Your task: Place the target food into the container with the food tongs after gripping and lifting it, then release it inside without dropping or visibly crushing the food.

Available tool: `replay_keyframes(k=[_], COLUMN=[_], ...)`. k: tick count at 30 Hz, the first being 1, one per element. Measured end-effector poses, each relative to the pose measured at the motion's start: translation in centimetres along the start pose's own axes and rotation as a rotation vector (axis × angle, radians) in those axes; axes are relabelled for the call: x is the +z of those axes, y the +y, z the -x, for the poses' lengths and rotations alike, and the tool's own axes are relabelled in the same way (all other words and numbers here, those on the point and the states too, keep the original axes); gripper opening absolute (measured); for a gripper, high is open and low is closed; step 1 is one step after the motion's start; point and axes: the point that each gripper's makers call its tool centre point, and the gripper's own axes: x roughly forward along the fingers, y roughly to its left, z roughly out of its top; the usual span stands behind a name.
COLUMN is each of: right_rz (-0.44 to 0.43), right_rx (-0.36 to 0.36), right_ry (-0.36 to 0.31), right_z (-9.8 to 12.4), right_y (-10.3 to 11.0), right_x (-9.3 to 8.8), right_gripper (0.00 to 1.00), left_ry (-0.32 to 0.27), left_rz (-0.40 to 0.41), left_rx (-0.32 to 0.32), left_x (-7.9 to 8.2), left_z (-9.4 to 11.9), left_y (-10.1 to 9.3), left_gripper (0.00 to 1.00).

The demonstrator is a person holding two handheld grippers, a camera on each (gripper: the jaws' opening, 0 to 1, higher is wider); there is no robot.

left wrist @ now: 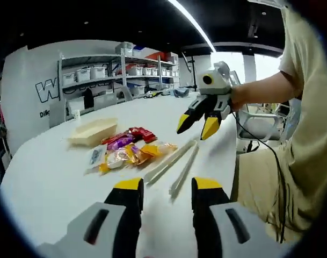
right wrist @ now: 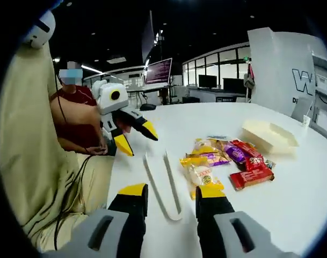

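Left gripper (left wrist: pixel 167 189): nearest in the left gripper view, yellow-tipped jaws parted with bare table between them, gripping nothing. Seen again in the right gripper view (right wrist: pixel 136 137), raised over the table's edge, jaws spread.
Right gripper (right wrist: pixel 172 193): nearest in the right gripper view, jaws apart, empty; the closed end of the tongs lies just beyond the gap. In the left gripper view (left wrist: pixel 198 124) it hangs above the table past the tongs, jaws wide.
Food tongs (left wrist: pixel 173 164): pale, flat on the white table (left wrist: pixel 50 183), two arms slightly splayed, untouched by either gripper. In the right gripper view (right wrist: pixel 164 187) the joined end points toward the camera, open ends away.
Snack packets (left wrist: pixel 128 149): loose cluster just beside the tongs, lying on the table; yellow, purple and red wrappers, overlapping. In the right gripper view (right wrist: pixel 227 161) a red packet sits at the near right of the heap, a yellow one nearest the right gripper's jaw. Which packet is the target, cannot tell.
Container (left wrist: pixel 92 131): pale shallow tray, beyond the packets, apart from them, nothing visible inside; in the right gripper view (right wrist: pixel 269 135) at far right.
Person: beige sleeve and trousers (left wrist: pixel 308 129) at the table edge, black cable hanging down.
Shelving (left wrist: pixel 112 72): far, holding white bins.
Monitors (right wrist: pixel 159 71): far, lit.
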Motion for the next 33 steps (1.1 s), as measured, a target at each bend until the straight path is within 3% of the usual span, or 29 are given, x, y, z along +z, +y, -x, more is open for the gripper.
replay_keyframes(k=[7,18,26,28,30,33], right_rz=[-0.038,-0.039,-0.026,-0.031,-0.034,-0.042], right_rx=[-0.013,-0.017,-0.059,-0.061,-0.072,-0.078], right_ry=[-0.033,-0.049,-0.019,-0.019,-0.012,-0.017], right_z=[1.3,1.8,1.5,1.4,1.3,1.2], right_y=[-0.4,-0.5,0.1,0.0,-0.1,0.0], right_x=[-0.4,-0.1,0.3,0.0,-0.1,0.0], right_gripper=[0.33,0.35,0.41,0.42,0.45,0.47], left_ry=[0.059,0.034,0.035,0.032,0.035,-0.024], left_rz=[-0.048,-0.031,-0.044,-0.039,-0.038,0.0], left_rx=[-0.049,-0.078,-0.078,-0.081,-0.069,-0.03], left_x=[-0.5,-0.3,-0.2,-0.1,-0.1,1.2], left_z=[-2.0,-1.2,-1.0,-1.0,-1.0,-0.4], left_y=[-0.4,0.3,0.3,0.2,0.3,0.9], left_gripper=[0.17,0.15,0.14,0.15,0.23,0.33])
